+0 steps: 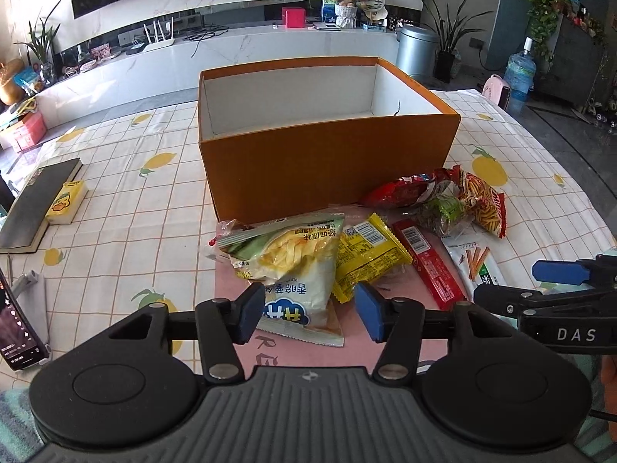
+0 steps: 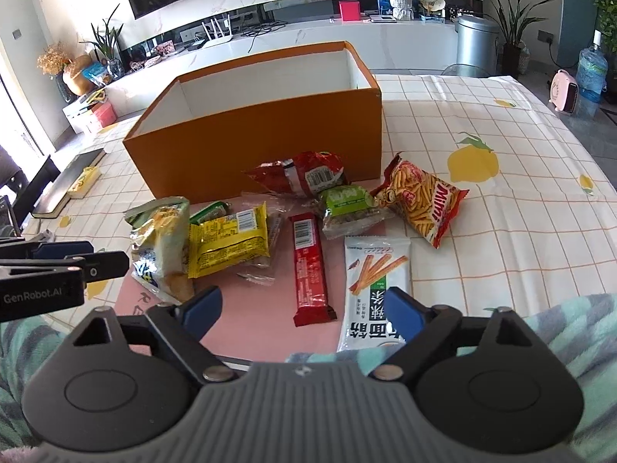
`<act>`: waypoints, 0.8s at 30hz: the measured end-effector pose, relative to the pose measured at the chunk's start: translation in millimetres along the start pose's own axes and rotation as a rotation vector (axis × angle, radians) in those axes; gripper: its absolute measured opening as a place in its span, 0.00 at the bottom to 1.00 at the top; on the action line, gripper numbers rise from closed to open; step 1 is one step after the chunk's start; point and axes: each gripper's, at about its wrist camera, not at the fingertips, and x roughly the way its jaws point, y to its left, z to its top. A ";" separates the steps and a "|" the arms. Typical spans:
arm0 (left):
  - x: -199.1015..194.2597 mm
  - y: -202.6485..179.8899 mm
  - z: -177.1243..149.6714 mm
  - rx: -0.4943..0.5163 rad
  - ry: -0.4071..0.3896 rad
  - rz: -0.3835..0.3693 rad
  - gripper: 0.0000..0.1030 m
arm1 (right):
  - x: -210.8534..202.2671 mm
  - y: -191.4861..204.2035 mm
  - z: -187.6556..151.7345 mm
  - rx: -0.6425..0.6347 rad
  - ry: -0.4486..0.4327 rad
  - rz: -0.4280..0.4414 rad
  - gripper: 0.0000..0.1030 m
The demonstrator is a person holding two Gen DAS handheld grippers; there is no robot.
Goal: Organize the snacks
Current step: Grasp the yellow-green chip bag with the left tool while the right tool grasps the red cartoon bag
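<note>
An open orange box with a white inside stands on the table. Several snack packets lie in front of it: a white-and-yellow chip bag, a yellow packet, a red bar, a white stick-snack packet, a green packet, a dark red bag and a Mimi stick bag. My left gripper is open, its fingers either side of the chip bag's near end. My right gripper is open above the near ends of the red bar and the white packet.
A dark book with a yellow sticky-note block lies at the table's left. A phone stands at the near left edge. The right gripper's fingers show at the right of the left wrist view. A pink mat lies under the snacks.
</note>
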 end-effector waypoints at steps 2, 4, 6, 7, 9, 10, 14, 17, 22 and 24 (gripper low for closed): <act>5.9 2.1 2.6 -0.010 -0.006 0.005 0.74 | 6.9 0.5 3.3 -0.001 0.000 0.008 0.79; 13.6 4.4 4.7 -0.024 0.005 0.020 0.77 | 13.2 3.2 7.1 -0.020 -0.009 0.015 0.79; 22.8 7.1 5.6 -0.038 0.028 0.038 0.79 | 20.1 8.4 12.8 -0.065 -0.027 0.009 0.79; 27.7 8.5 5.9 -0.047 0.042 0.041 0.79 | 23.6 10.9 16.0 -0.095 -0.036 0.002 0.79; 38.0 11.5 6.4 -0.057 0.080 0.052 0.80 | 31.3 15.5 22.6 -0.158 -0.051 -0.018 0.85; 43.5 13.0 7.2 -0.060 0.100 0.054 0.80 | 35.9 17.7 26.2 -0.191 -0.060 -0.027 0.87; 56.5 18.8 9.9 -0.088 0.120 0.055 0.81 | 54.3 21.8 42.6 -0.270 -0.077 -0.037 0.87; 64.9 22.2 10.6 -0.103 0.125 0.046 0.86 | 68.5 24.9 52.9 -0.325 -0.102 -0.044 0.96; 73.3 22.2 11.7 -0.112 0.133 0.027 0.91 | 91.7 32.8 61.7 -0.430 -0.124 -0.072 0.96; 76.1 22.2 12.5 -0.120 0.132 0.018 0.91 | 97.9 33.2 65.3 -0.431 -0.137 -0.075 0.96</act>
